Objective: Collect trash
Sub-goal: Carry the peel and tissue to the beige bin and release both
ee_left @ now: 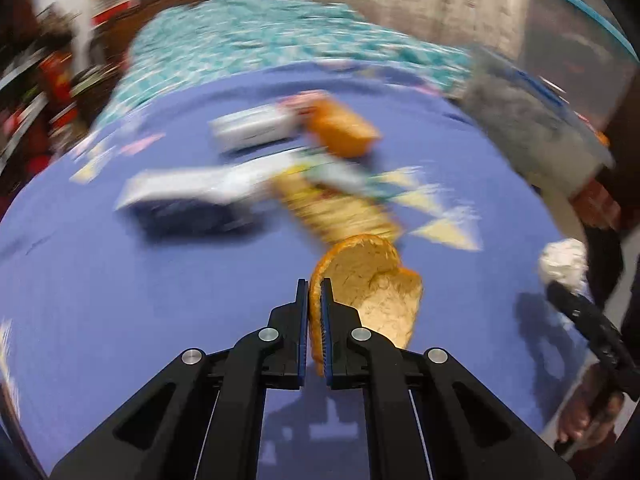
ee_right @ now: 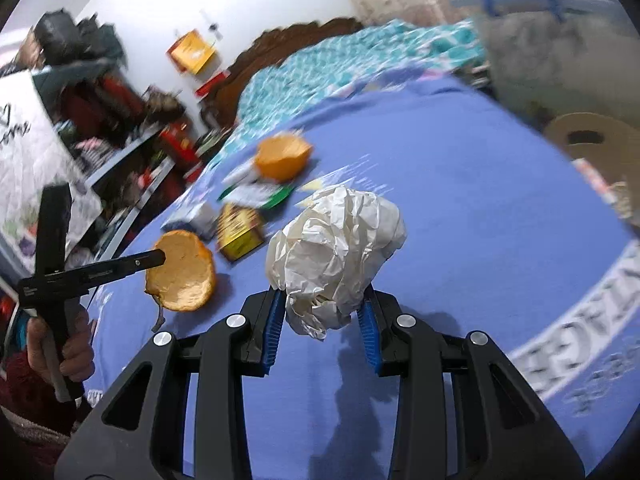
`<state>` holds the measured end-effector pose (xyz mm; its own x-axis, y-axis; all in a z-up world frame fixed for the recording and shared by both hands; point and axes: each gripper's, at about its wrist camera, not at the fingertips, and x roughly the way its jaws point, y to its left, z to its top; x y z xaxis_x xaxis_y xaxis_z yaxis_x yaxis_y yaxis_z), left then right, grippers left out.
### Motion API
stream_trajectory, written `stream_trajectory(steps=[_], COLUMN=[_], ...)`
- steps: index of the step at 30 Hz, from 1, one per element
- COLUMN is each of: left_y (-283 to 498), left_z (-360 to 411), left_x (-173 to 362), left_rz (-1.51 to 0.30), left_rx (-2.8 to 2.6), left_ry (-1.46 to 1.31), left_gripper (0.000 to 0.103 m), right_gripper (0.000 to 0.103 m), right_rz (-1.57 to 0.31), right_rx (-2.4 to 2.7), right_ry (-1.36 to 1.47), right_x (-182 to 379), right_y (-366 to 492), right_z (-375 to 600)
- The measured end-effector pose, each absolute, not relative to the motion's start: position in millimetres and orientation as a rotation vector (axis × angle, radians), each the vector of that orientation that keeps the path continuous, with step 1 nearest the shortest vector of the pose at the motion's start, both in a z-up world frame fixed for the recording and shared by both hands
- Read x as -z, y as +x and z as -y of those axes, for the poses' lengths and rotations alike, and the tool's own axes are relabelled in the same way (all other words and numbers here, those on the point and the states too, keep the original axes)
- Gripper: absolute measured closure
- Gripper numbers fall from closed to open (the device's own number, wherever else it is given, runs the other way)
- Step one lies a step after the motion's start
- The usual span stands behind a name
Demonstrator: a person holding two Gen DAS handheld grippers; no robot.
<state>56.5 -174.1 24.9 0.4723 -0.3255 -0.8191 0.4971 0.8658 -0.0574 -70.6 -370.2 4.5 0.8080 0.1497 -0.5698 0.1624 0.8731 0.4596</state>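
My left gripper (ee_left: 315, 286) is shut on an orange peel half (ee_left: 372, 280), held above the blue bedsheet (ee_left: 120, 300); the peel also shows in the right wrist view (ee_right: 182, 276) with the left gripper (ee_right: 158, 258) pinching its rim. My right gripper (ee_right: 324, 300) is shut on a crumpled white paper ball (ee_right: 338, 248), lifted above the sheet; the ball shows at the right edge of the left wrist view (ee_left: 564, 264). A second orange peel (ee_right: 282, 156), a yellow box (ee_right: 240, 232) and several wrappers (ee_right: 256, 194) lie on the sheet beyond.
A clear plastic bin with blue handles (ee_right: 560, 44) stands at the far right. A teal patterned blanket (ee_right: 340, 52) lies at the bed's head. Cluttered shelves (ee_right: 132, 128) stand at the left. A tan cardboard roll (ee_right: 592, 136) lies by the bin.
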Motion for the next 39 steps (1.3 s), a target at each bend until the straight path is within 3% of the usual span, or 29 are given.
stream_trajectory(steps=[15,18,19,20,21,29,39], left_y=[40,35,35,35,36,48,96], left_z=[499,544,556,562,564,487,281], left_x=[-29,-22,-17,-14,-12,-19,-37], left_rz=[-0.903,-0.852,-0.844,-0.839,-0.829,-0.811,-0.808], left_rx=[0.978,1.009,1.006,0.983,0.953,0.914,0.717], left_ry=[0.401,0.440,0.469,0.494,0.499,0.406,0.385], left_gripper=[0.098,0.094,0.083,0.072,0.058,0.059,0.059], right_gripper=[0.066,0.052,0.035,0.032,0.032,0.032,0.035], right_rz=[-0.669,-0.704,-0.719,-0.711,-0.695,-0.605,-0.610], right_rx=[0.409,0.465,0.486,0.508,0.525,0.567,0.280], right_ry=[0.557,0.553,0.561,0.571,0.574,0.589,0.515], right_x=[6,11,13,14,12,-4,-42], right_y=[-110,-103,-100,-102,-105,-131,-58], right_z=[561,588,596,601,604,597,515])
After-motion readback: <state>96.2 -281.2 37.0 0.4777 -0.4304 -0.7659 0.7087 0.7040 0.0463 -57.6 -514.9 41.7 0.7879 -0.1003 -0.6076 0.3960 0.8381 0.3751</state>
